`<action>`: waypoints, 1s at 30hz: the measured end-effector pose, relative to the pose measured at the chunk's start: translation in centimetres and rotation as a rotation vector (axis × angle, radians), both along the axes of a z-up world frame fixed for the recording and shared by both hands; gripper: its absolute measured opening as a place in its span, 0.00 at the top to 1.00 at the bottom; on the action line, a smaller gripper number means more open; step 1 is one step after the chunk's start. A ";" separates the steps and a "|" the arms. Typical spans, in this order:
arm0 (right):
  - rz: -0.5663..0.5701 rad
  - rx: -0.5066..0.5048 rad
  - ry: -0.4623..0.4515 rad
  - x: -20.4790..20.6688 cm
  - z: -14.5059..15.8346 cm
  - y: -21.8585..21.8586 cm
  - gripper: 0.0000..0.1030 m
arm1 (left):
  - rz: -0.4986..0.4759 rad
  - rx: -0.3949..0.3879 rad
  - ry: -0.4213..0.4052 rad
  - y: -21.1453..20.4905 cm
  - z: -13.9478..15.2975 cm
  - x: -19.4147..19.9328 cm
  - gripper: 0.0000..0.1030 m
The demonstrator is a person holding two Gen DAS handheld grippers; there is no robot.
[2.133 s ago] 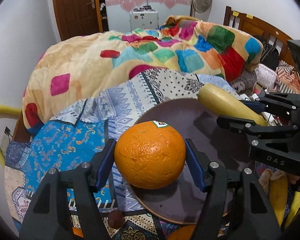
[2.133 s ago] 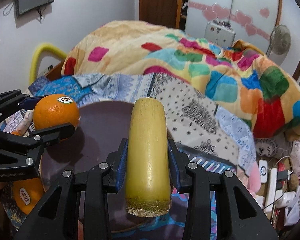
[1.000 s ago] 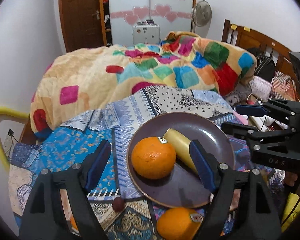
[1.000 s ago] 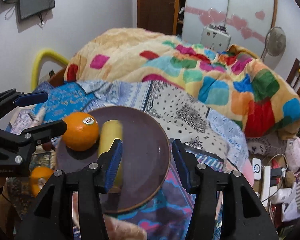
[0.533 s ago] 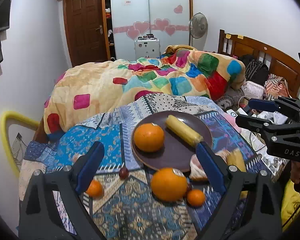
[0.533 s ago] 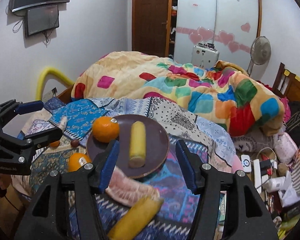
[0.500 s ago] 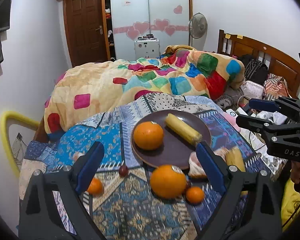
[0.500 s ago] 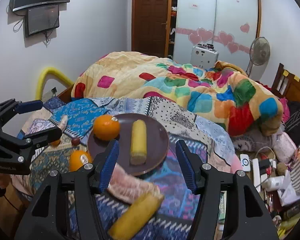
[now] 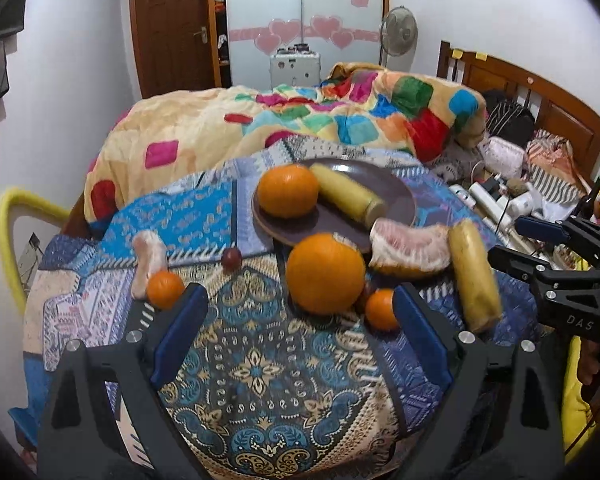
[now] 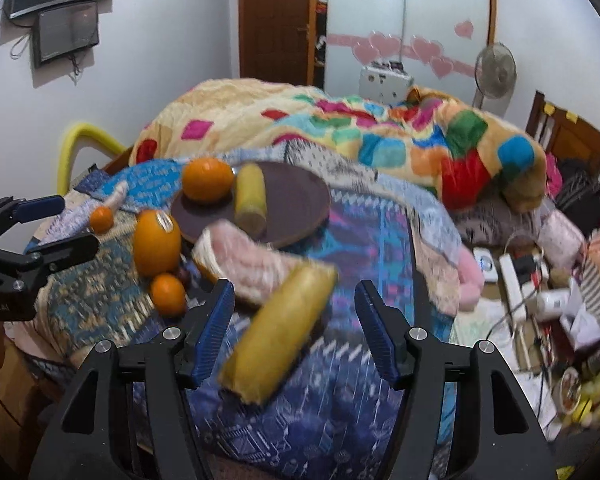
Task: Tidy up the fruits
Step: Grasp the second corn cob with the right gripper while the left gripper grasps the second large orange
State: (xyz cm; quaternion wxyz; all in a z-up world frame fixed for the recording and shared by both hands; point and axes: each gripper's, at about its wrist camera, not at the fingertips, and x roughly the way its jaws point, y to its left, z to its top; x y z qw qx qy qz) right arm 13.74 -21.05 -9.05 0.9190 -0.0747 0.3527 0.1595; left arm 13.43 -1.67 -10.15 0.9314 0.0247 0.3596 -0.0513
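Two fruits, an orange and a yellow stick, lie on the far plate; my left gripper gapes wide, my right gripper, just opening, straddles another stick untouched.

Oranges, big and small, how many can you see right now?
4: one orange on the plate, a big one just in front of the plate, a small one beside it, another small one at the left.

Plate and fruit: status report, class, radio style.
Left gripper, right gripper open, empty. Plate holds an orange and one yellow piece. Nothing in the way.
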 end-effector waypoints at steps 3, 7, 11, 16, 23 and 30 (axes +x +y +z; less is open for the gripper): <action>-0.018 0.029 0.050 0.5 -1.6 -0.4 0.43 | 0.004 0.001 0.021 -0.1 -1.3 0.1 0.08; -0.019 0.060 0.092 1.2 -2.8 -0.3 0.43 | 0.015 0.014 0.029 -0.2 -2.4 0.3 0.08; -0.012 0.070 0.108 1.6 -3.6 0.5 0.43 | 0.017 0.031 0.028 -0.3 -2.9 0.7 0.08; -0.003 0.049 0.105 1.7 -4.2 1.1 0.47 | 0.015 0.015 0.034 -0.3 -3.1 1.6 0.08; 0.040 -0.028 0.073 1.2 -3.7 1.3 0.59 | -0.004 0.006 0.045 -0.8 -3.6 3.0 0.08; 0.065 -0.026 0.091 1.7 -3.5 -0.2 0.63 | -0.015 -0.001 0.046 -1.2 -3.9 4.4 0.08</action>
